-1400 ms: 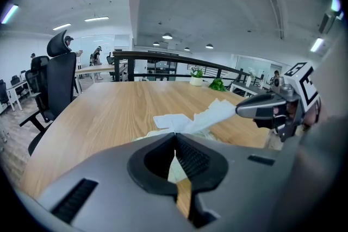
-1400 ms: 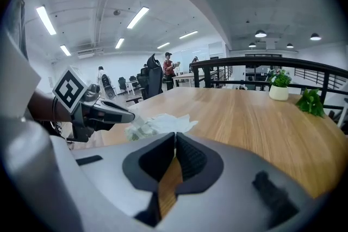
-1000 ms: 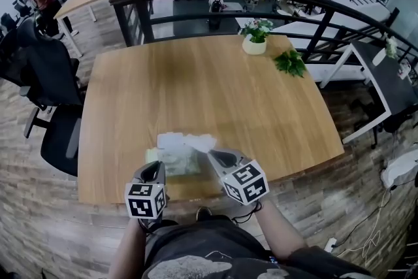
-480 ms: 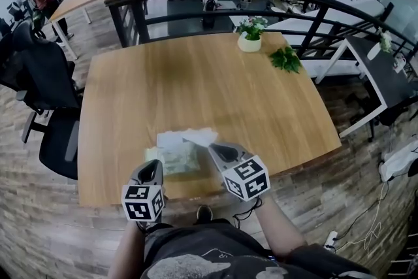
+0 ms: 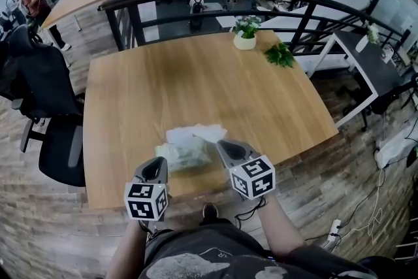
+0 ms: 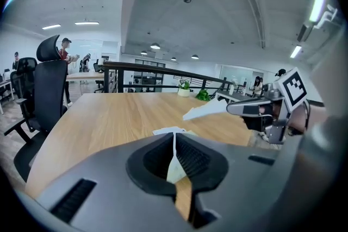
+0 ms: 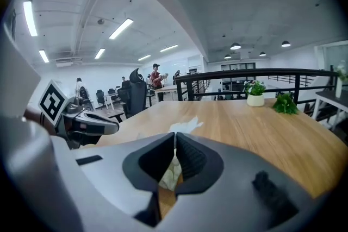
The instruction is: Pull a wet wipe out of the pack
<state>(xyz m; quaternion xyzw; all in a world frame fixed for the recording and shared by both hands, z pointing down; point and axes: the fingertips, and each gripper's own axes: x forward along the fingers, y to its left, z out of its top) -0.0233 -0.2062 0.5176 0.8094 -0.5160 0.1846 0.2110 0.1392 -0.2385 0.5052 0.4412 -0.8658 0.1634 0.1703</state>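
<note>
L gripper [image 5: 156, 165] clamped on pack [image 5: 183, 155] edge, R gripper [image 5: 226, 146] pinching wet wipe [image 5: 194, 134]: prob. limp, damp, light, tears easy, so grip low nr the slot.

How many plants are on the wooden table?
2. A flowering plant in a white pot stands at the far edge of the table; a leafy green sprig lies just right of it. None seem hidden.

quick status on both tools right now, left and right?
Left tool: closed, pinching the edge of the wipe pack.
Right tool: closed, holding the wet wipe.
</note>
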